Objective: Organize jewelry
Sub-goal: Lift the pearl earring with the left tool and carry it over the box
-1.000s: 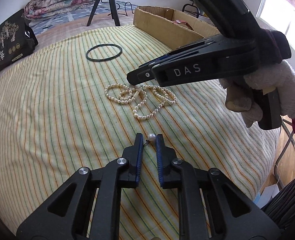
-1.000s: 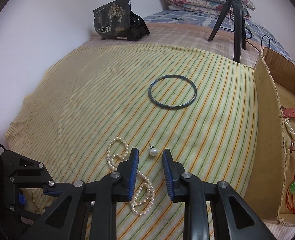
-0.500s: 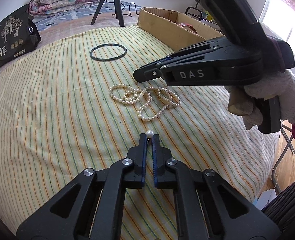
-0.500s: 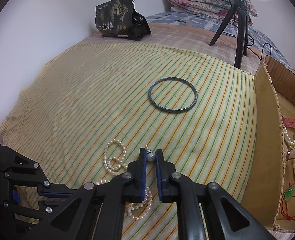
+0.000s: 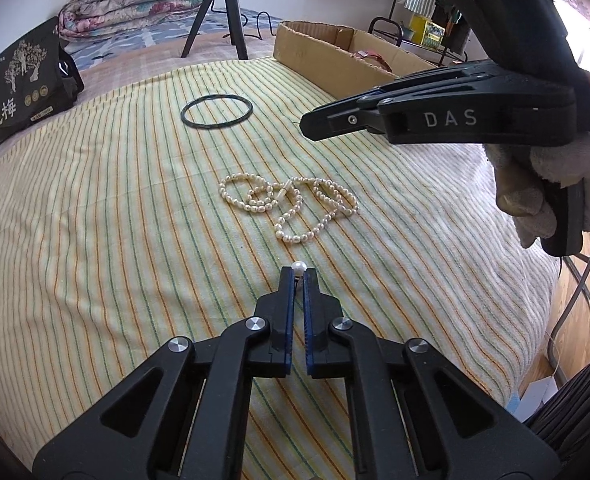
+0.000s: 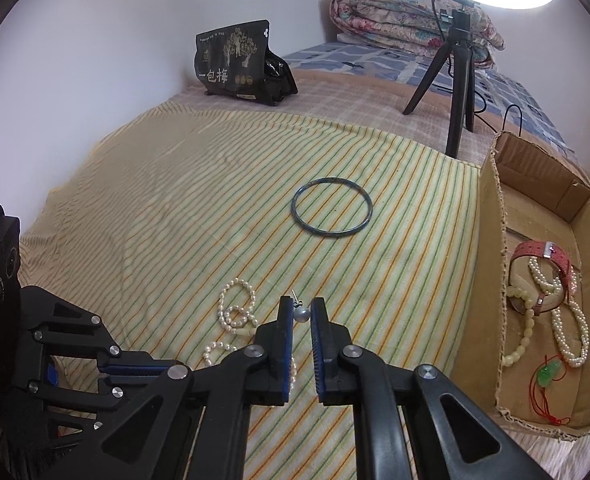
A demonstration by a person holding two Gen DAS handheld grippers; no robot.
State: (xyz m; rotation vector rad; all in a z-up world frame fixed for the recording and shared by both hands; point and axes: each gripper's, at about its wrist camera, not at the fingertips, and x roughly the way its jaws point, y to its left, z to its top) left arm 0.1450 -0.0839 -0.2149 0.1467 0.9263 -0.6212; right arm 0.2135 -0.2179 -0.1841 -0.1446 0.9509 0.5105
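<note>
Both grippers tilt steeply down over the striped bed. The left gripper (image 5: 299,274) pinches a pearl stud (image 5: 298,267) at its tips; the right gripper (image 6: 302,309), raised off the sheet, clamps another stud (image 6: 302,314) (post sticking out at 11 o'clock). The necklace (image 5: 291,206) lies between them, the bangle (image 6: 332,211) at 12 o'clock, the box (image 6: 491,280) at 3 o'clock. The right gripper partly covers the necklace in its own view.

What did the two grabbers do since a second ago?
Both closed on pearl earrings. The left gripper pinched its pearl earring on the striped cloth; the right gripper clamped the other earring and lifted it. The pearl necklace and dark bangle stayed put.
</note>
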